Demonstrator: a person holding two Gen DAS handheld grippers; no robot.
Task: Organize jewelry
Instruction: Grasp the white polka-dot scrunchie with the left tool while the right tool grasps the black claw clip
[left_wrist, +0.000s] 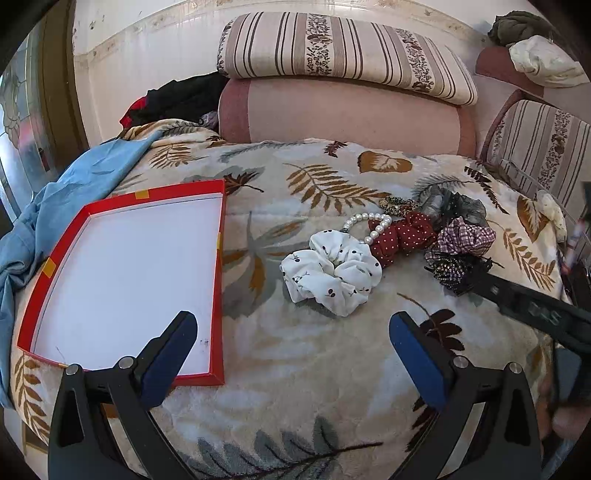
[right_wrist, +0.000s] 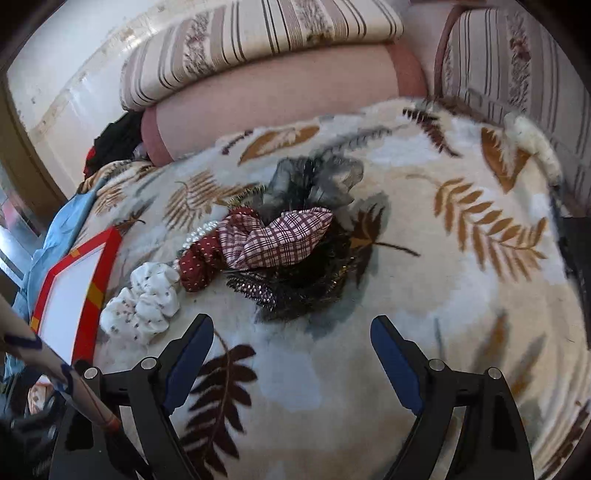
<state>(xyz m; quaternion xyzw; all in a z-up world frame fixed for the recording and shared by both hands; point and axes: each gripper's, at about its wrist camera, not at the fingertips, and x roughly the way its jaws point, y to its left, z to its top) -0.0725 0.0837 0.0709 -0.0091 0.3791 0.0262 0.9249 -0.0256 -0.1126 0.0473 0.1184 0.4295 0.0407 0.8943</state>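
Note:
A pile of hair ties and jewelry lies on the leaf-print blanket (left_wrist: 295, 369): a white cherry-print scrunchie (left_wrist: 332, 273), a pearl bracelet (left_wrist: 369, 225), a red dotted scrunchie (left_wrist: 402, 236), a plaid one (left_wrist: 461, 238), a black sparkly one (left_wrist: 458, 271) and a grey tulle one (left_wrist: 454, 206). An empty red box (left_wrist: 125, 280) with a white floor lies to the left. My left gripper (left_wrist: 291, 321) hovers open between box and pile, nothing in it. My right gripper (right_wrist: 291, 323) stands open just short of the black sparkly scrunchie (right_wrist: 295, 291); one of its fingers (left_wrist: 491, 286) reaches that scrunchie's edge.
A blue cloth (left_wrist: 74, 192) is bunched beside the box. A pink bolster (left_wrist: 343, 114) and a striped cushion (left_wrist: 332, 51) line the back, another striped cushion (left_wrist: 539, 147) the right. Dark clothes (left_wrist: 177, 99) lie at the back left. A small white piece (right_wrist: 532, 144) sits near the right edge.

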